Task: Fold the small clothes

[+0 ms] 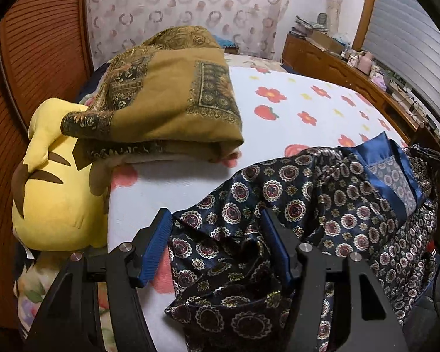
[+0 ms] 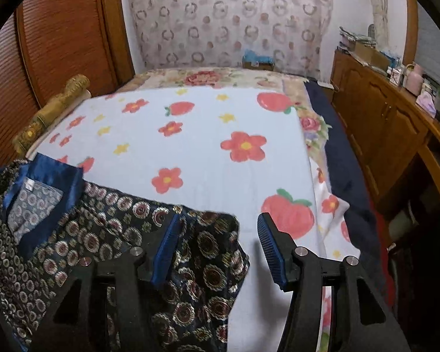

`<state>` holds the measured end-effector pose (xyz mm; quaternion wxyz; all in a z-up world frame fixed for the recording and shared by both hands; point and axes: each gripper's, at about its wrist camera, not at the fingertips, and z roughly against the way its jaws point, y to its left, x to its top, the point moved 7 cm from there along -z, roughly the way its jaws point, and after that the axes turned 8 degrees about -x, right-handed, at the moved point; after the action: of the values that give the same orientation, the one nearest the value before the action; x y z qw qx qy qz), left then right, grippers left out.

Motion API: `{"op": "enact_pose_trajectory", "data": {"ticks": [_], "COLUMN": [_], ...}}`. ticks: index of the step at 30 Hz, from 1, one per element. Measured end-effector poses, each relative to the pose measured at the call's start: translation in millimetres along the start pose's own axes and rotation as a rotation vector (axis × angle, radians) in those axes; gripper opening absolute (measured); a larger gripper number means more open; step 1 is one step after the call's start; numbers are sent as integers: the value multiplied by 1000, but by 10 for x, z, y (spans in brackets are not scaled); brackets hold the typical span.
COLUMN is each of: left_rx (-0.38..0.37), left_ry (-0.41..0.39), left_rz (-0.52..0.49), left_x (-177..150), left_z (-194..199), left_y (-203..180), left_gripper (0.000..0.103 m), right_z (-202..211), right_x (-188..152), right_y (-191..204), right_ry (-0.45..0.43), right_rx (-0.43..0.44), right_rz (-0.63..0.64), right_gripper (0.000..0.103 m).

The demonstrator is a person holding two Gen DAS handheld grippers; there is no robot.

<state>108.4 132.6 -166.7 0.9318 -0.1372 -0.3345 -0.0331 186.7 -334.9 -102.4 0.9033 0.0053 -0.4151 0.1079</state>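
Note:
A dark blue satin shirt (image 1: 322,193) with round medallion print and a plain blue collar (image 1: 396,170) lies spread on the bed. In the left wrist view my left gripper (image 1: 215,214) hangs open over one rumpled sleeve, with cloth lying loose between the blue pads. The right wrist view shows the same shirt (image 2: 82,234) at lower left, its collar (image 2: 52,173) toward the left edge. My right gripper (image 2: 218,218) stands open at the other sleeve's end. Its left finger is over the cloth, its right finger over bare sheet.
The bed sheet (image 2: 208,158) is white with red flowers and strawberries. A folded mustard patterned cloth (image 1: 167,96) and a yellow plush toy (image 1: 55,193) sit at the bed's left side. A wooden cabinet (image 2: 381,123) with clutter on top runs along the right.

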Motion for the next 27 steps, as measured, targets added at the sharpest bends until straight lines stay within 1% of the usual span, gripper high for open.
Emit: {"op": "enact_pose_trajectory", "data": {"ticks": [3, 7, 10, 11, 12, 13, 15, 16, 17, 18, 19, 20, 22, 25, 27], "left_rx": [-4, 0, -3, -7, -27, -57, -71, -68, -67, -66, -61, -52, -22, -56, -72], "left_ry": [0, 6, 8, 9, 14, 25, 34, 36, 35, 30, 21, 3, -49, -165, -240], "left_rz": [14, 2, 0, -4, -13, -30, -61, -74, -83, -92, -98, -105, -92, -115, -128], "left_x": [3, -16, -13, -8, -13, -18, -17, -14, -8, 2, 14, 34, 105, 286, 441], "left_z": [-23, -53, -54, -57, -54, -51, -33, -30, -20, 1, 26, 69, 215, 602, 896], "left_y": [29, 8, 6, -3, -28, -76, -147, -171, -194, -220, -240, -263, -289, -471, -591], "left_gripper": [64, 64, 64, 59, 46, 39, 22, 19, 14, 11, 10, 9, 8, 8, 8], "right_z": [-26, -70, -62, -60, -62, -54, -57, -48, -28, -7, 5, 14, 68, 346, 653], "right_x": [-3, -1, 9, 20, 25, 34, 13, 2, -11, -20, -39, -53, -70, 8, 128], "right_y": [4, 38, 39, 35, 45, 57, 111, 147, 188, 232, 258, 272, 306, 292, 232], "right_ry": [14, 38, 36, 39, 41, 41, 38, 36, 31, 29, 27, 23, 14, -72, -148], "right_rx": [9, 26, 21, 23, 29, 38, 45, 56, 76, 98, 99, 83, 86, 85, 89], "right_rz": [-3, -4, 9, 6, 2, 3, 23, 34, 45, 58, 72, 82, 73, 46, 15], "right_gripper": [57, 57, 57, 57, 57, 57, 56, 44, 36, 18, 14, 12, 9, 8, 8]}}
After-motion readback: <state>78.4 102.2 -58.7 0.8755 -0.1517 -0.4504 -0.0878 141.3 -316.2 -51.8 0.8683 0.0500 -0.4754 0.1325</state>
